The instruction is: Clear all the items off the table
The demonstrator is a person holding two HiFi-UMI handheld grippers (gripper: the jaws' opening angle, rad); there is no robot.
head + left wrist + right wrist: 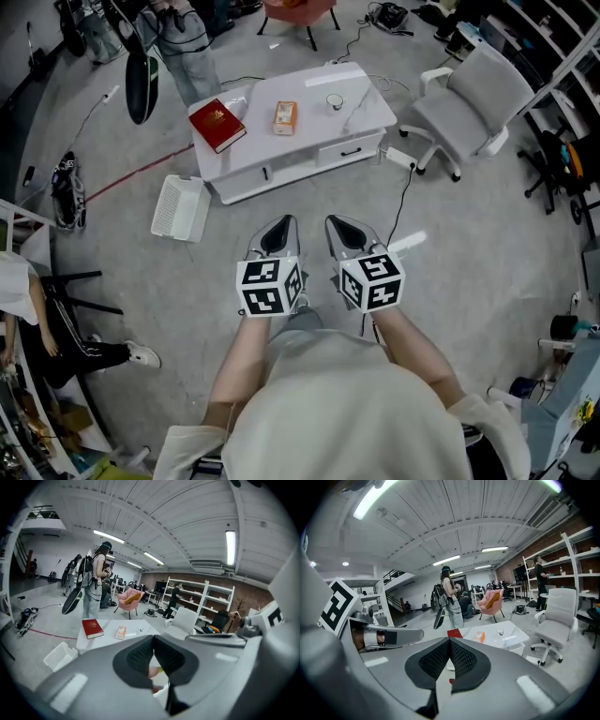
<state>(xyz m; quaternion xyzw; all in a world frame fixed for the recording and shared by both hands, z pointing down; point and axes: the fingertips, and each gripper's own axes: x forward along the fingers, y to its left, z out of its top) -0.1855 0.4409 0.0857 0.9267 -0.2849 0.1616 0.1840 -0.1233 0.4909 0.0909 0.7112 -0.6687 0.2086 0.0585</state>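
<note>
A low white table (309, 141) with drawers stands on the floor ahead of me. On it lie a red book (217, 124), an orange box (285, 117), a small clear cup (335, 101) and a thin white piece (356, 111). My left gripper (277, 234) and right gripper (348, 234) are held side by side over the floor, well short of the table, both shut and empty. In the left gripper view the jaws (153, 637) meet below the book (92, 628) and box (121, 632). In the right gripper view the jaws (449, 640) meet below the book (454, 633), box (479, 636) and cup (500, 632).
A white basket (181, 206) lies on the floor left of the table. A white office chair (473, 98) stands at its right, with a cable (403, 187) trailing across the floor. A person (183, 47) stands behind the table near a pink chair (300, 9).
</note>
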